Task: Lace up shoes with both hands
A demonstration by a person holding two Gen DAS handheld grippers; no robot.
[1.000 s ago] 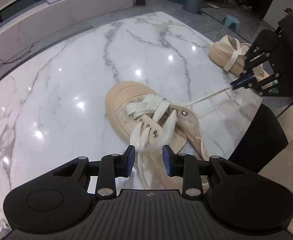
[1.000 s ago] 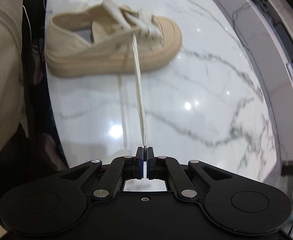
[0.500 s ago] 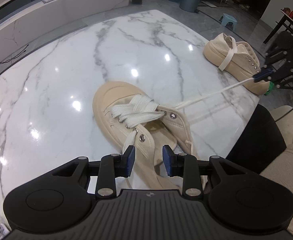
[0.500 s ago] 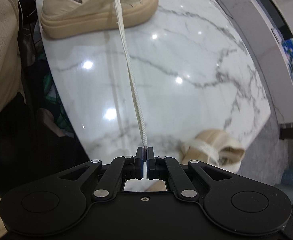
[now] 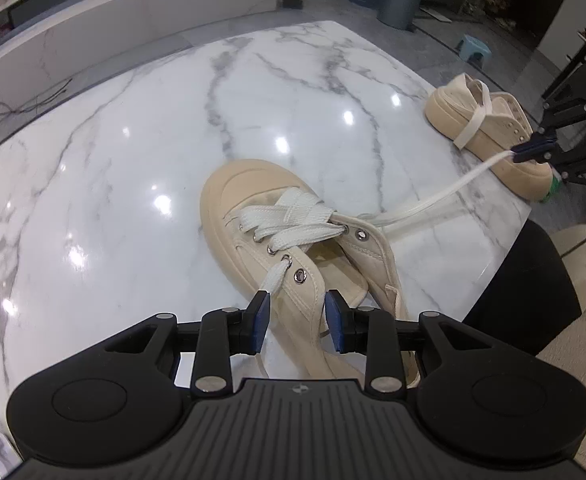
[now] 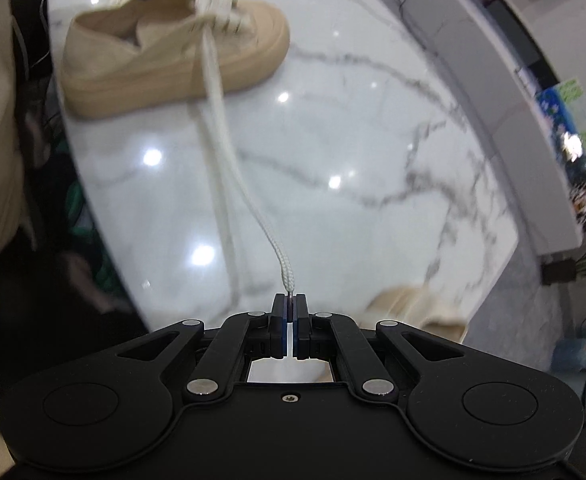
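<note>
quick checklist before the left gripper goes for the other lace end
1. Right gripper shut on the lace tip: ok.
2. Left gripper open and empty: ok.
3. Loose lace end within the left jaws' line: not ok, it hangs by the left finger, off centre.
4. Near shoe sitting flat on the marble table: ok.
5. Right lace run pulled taut: not ok, it sags in a curve.
6. Second shoe clear of the working lace: cannot tell, the right gripper is close in front of it.
</note>
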